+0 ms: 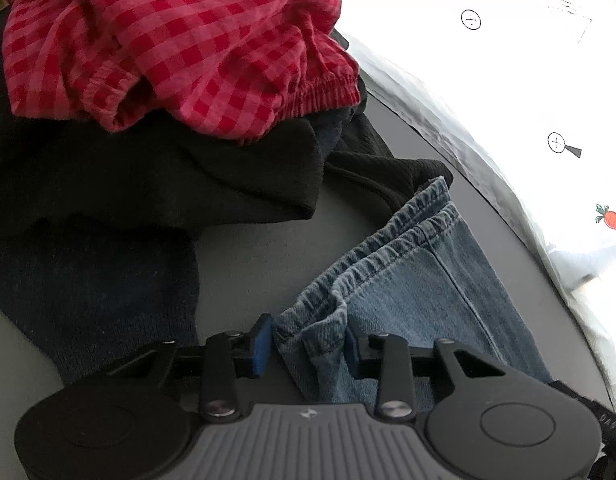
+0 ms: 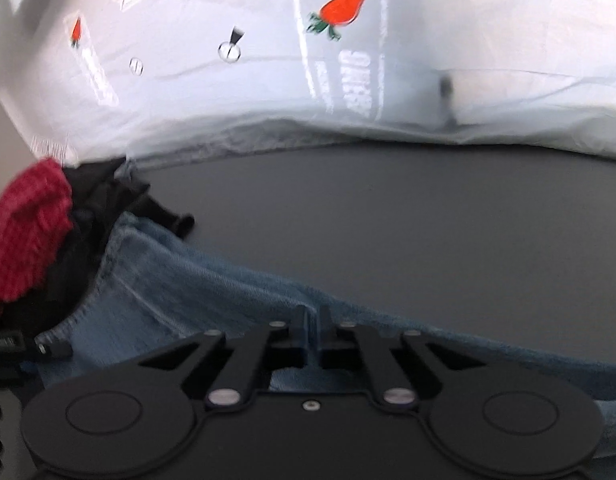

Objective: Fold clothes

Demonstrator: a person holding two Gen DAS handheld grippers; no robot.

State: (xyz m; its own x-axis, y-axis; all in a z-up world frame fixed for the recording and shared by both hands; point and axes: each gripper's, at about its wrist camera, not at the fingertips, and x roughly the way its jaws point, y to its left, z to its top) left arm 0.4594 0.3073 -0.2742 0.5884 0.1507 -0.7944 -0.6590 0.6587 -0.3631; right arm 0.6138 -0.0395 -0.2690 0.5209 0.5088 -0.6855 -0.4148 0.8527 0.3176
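Light blue jeans lie on a grey table, hem end toward the clothes pile. My left gripper has its blue-padded jaws apart around a bunched corner of the jeans hem, not pressed tight. In the right wrist view the jeans run from left to right, and my right gripper is shut on their upper edge. The right wrist view is blurred.
A pile of clothes sits at the left: a red checked garment on top of black clothes and a dark blue knit. A white cloth with carrot prints borders the table's far edge.
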